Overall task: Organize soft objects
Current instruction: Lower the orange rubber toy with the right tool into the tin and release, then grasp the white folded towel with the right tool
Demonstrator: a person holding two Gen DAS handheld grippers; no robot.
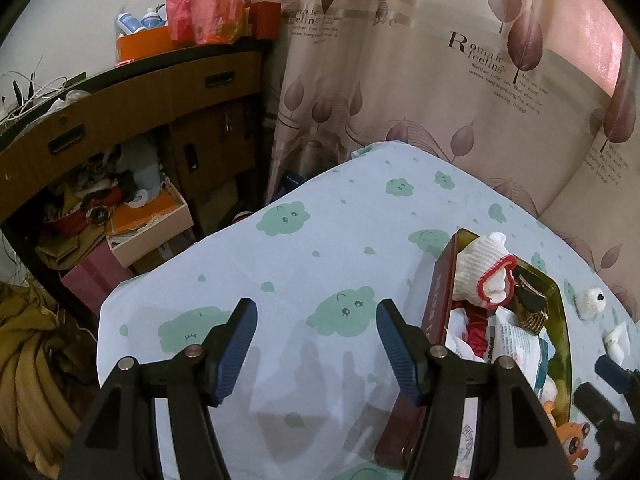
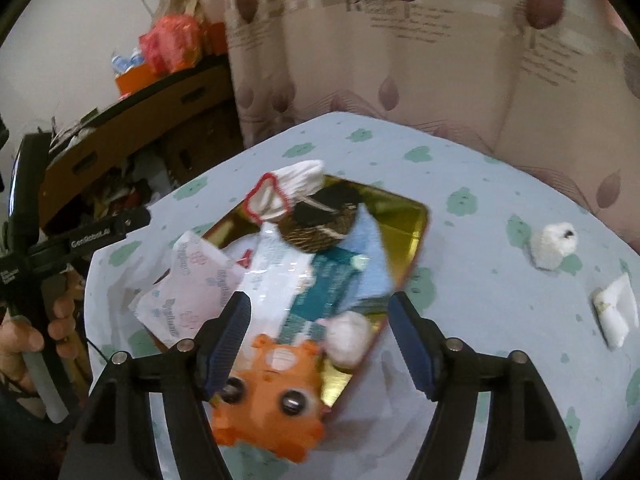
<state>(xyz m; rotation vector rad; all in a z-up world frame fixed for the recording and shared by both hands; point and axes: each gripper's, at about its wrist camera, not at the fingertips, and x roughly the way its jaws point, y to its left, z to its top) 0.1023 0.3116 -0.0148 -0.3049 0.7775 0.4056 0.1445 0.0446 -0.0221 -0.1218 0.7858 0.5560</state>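
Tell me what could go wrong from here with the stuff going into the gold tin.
1. The orange plastic big-eyed toy lies half over the gold-lined tin's near rim, between the right gripper's open fingers; it could slide out onto the cloth.
2. The tin looks heaped; the white glove with red cuff overhangs the far corner and may fall.

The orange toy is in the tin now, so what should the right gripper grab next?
Probably the fluffy white toy. The right gripper is open, the orange toy sits at the tin's near edge, and the white one lies outside on the cloth.
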